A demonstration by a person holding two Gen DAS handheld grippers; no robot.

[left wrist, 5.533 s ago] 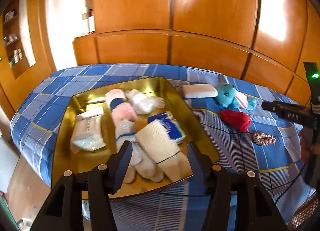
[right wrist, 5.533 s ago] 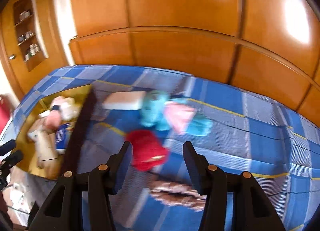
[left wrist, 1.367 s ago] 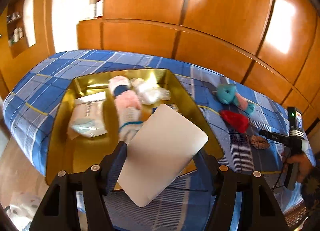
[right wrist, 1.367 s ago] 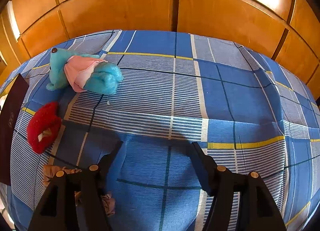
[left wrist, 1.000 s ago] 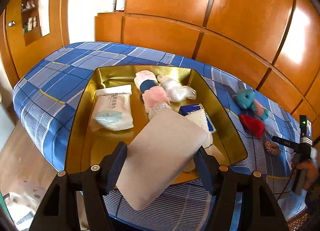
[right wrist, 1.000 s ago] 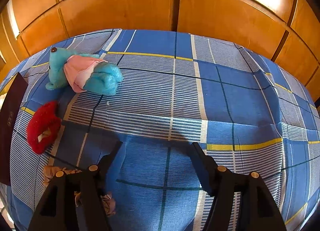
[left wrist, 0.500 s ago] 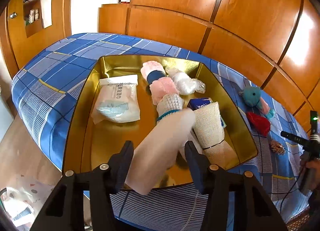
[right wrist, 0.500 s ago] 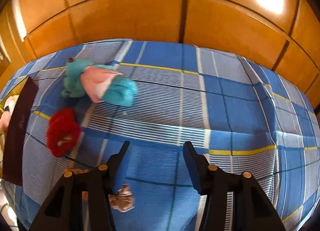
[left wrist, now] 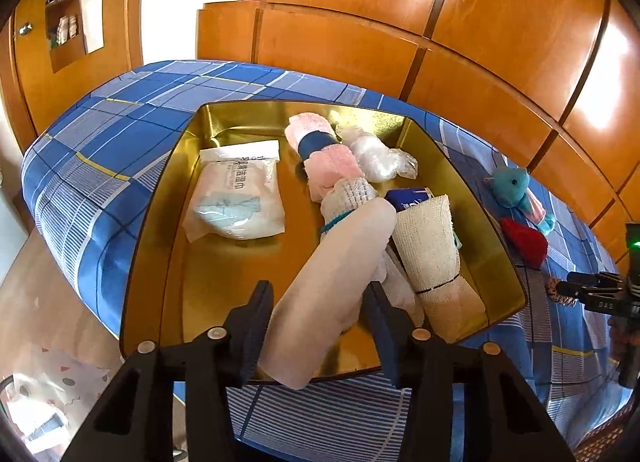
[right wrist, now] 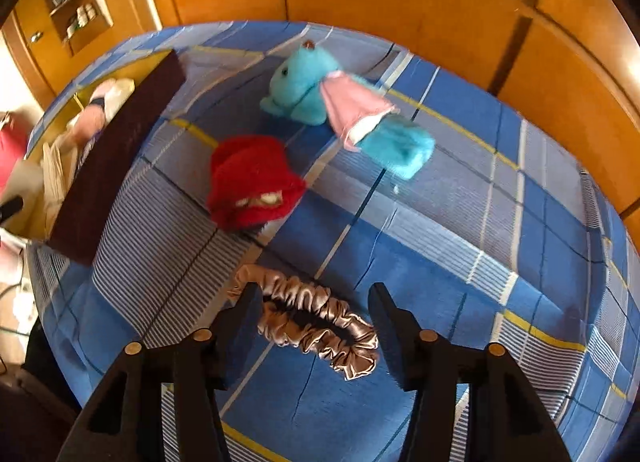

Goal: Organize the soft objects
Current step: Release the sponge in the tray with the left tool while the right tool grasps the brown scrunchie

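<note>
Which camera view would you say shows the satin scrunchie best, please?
The right wrist view: the scrunchie lies large on the bedspread, just beyond the opening right tongs. The left wrist view shows only a sliver of it.

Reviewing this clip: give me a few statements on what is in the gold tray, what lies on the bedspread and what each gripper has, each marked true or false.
1. The left gripper has a pale foam pad between its fingers, over the gold tray. True; its jaws are closing on it.
2. The blue plush toy lies inside the tray. False: it lies on the blue plaid bedspread, outside the tray.
3. A satin scrunchie lies on the bedspread in front of the right gripper. True.
4. The right gripper holds the red plush item. False: that item lies on the bedspread beyond the fingers, which hold nothing.
5. The tray is empty. False: it holds a white packet and rolled cloths.
</note>
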